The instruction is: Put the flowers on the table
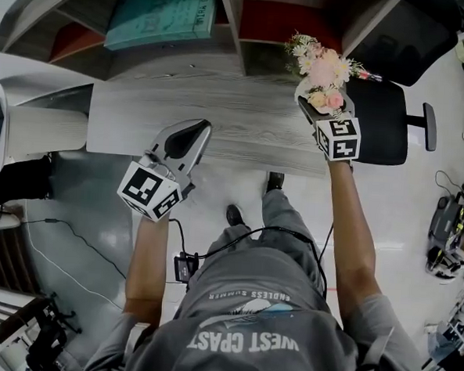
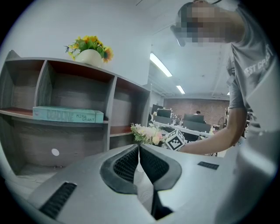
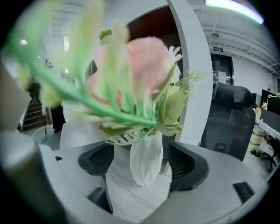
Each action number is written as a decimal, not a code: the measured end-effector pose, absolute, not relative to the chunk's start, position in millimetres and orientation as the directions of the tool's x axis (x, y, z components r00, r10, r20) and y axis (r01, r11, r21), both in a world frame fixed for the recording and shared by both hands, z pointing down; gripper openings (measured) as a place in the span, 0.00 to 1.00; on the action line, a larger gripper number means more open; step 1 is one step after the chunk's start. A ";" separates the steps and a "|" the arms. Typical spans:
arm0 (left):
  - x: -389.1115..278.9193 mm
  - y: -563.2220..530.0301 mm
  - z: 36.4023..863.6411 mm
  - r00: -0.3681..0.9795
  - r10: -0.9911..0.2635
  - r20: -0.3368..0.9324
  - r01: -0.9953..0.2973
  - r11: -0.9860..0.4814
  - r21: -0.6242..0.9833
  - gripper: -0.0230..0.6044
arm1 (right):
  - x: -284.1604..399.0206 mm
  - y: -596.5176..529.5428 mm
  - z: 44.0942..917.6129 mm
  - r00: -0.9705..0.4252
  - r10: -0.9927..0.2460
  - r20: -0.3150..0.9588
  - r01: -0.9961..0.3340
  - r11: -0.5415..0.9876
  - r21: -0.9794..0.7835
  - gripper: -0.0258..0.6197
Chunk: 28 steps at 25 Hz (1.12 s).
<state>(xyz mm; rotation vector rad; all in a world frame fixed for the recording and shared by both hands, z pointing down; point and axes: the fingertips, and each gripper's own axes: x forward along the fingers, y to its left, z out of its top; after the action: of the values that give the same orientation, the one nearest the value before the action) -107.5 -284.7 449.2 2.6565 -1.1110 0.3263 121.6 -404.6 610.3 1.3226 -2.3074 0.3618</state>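
A small white vase (image 3: 146, 162) of pink and cream flowers (image 1: 324, 67) stands on the grey wood-grain table (image 1: 220, 117) near its right end. My right gripper (image 1: 314, 98) is around the vase with its jaws wide apart. The black pads (image 3: 189, 164) stand off the vase on both sides, with a gap showing on each. The blooms (image 3: 131, 74) fill the upper part of the right gripper view, blurred. My left gripper (image 1: 196, 133) hovers over the table's front middle, shut and empty, its pads (image 2: 127, 164) meeting at the tip. The left gripper view shows the flowers (image 2: 146, 133) far off.
A grey shelf unit (image 2: 109, 78) stands at the table's back with a teal box (image 1: 160, 12) in one bay. On top of it is a second white vase of yellow flowers (image 2: 89, 50). A black office chair (image 1: 389, 120) stands just right of the table end.
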 end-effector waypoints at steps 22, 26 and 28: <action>-174.9 -229.1 383.6 0.651 -0.731 0.203 -0.751 -0.659 0.035 0.08 | 127.8 -311.7 440.8 -0.516 -0.783 0.348 -0.841 0.540 -0.032 0.12; -197.0 -212.2 368.6 0.638 -0.748 0.182 -0.763 -0.646 0.019 0.08 | 101.3 -277.6 404.4 -0.567 -0.764 0.307 -0.806 0.591 -0.016 0.09; -205.0 -201.8 360.9 0.634 -0.754 0.172 -0.767 -0.642 0.011 0.08 | 89.9 -258.0 389.0 -0.586 -0.752 0.301 -0.789 0.615 0.001 0.09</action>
<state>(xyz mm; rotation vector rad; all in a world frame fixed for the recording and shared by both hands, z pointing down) -205.0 -201.8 360.9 2.7642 -1.2893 0.2320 89.9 -258.0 389.0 1.2552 -2.5700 0.1925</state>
